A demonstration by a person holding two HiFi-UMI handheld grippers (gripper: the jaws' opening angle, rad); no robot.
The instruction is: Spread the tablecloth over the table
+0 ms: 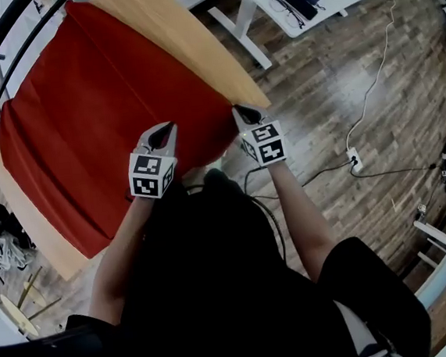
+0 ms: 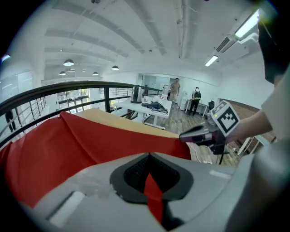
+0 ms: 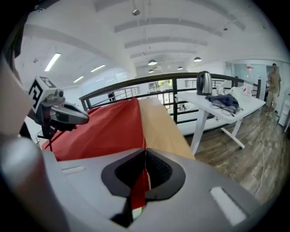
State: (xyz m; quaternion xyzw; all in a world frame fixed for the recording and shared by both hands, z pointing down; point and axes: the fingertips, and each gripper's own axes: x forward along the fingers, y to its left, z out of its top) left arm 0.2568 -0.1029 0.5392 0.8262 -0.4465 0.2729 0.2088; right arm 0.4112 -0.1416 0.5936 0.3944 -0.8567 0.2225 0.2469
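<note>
My left gripper (image 1: 168, 129) and right gripper (image 1: 239, 112) each have fingers clamped on the near edge of the red tablecloth (image 1: 91, 108). It covers most of the table (image 1: 182, 40), but one long strip stays bare. Step in hand: spreading. Next, I judge, pull evenly toward the bare side.

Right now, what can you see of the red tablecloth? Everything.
The tablecloth is plain red fabric with soft creases. It lies over most of the wooden table, with bare wood showing along two sides. Its near edge is pinched in the shut jaws of the left gripper and the right gripper, with a strip of red between each pair.
</note>
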